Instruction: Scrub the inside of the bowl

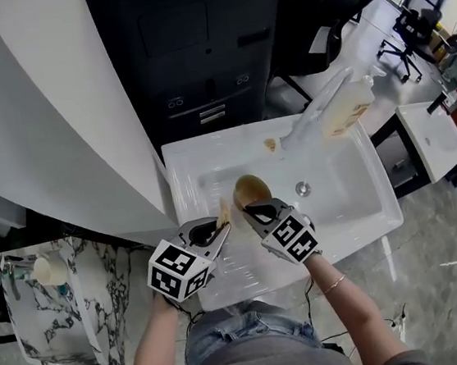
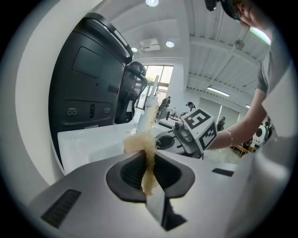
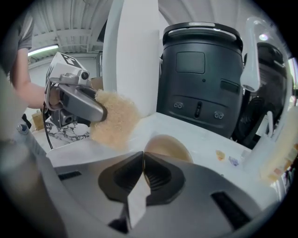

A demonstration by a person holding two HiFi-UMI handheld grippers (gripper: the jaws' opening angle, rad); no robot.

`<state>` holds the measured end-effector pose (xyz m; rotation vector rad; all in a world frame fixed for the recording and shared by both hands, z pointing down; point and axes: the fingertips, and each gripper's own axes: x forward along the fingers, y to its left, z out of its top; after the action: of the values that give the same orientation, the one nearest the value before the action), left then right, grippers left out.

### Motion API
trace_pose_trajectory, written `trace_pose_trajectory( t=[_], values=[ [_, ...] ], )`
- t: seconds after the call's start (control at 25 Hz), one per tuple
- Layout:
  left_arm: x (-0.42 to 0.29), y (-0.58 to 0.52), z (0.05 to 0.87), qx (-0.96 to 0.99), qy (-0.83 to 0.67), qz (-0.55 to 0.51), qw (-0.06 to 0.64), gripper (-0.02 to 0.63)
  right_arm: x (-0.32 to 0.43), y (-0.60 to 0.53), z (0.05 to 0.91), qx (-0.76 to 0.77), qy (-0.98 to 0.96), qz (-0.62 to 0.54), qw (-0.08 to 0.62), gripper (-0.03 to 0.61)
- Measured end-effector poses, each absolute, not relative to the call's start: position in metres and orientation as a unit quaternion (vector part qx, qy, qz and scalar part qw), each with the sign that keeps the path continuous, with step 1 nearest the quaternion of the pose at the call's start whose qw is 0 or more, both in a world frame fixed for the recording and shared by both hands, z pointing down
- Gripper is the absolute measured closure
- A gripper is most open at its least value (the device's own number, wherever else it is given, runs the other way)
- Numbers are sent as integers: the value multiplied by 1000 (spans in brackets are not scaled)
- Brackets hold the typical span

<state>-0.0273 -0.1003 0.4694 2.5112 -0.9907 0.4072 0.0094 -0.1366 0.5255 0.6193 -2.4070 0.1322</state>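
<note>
- The right tool point(image 1: 250, 210) is clamped on the near rim of the bowl point(image 1: 252, 189), holding it over the sink point(image 1: 354, 195).
- The left tool point(image 1: 220, 225) pinches a scrub pad point(image 1: 224, 211) (tan, fuzzy) just left of the bowl, not yet inside.

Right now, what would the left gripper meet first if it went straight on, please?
Probably the bowl in the right gripper, with the left gripper's sponge leading; depth is unclear.

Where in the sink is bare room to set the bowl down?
Bare: the sink floor right of the drain, toward the right wall, and the back-left corner. Crowded: the front, where the left hand-held gripper with the scrub pad and the right hand-held gripper with the bowl meet.
</note>
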Motion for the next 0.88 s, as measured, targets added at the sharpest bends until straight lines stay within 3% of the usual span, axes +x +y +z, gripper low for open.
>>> trace_pose_trajectory(
  t=[0.88],
  values=[
    [-62, -109, 480, 844, -469, 116, 232, 569, -37, -147, 567, 101, -894, -75, 431, 557]
  ],
)
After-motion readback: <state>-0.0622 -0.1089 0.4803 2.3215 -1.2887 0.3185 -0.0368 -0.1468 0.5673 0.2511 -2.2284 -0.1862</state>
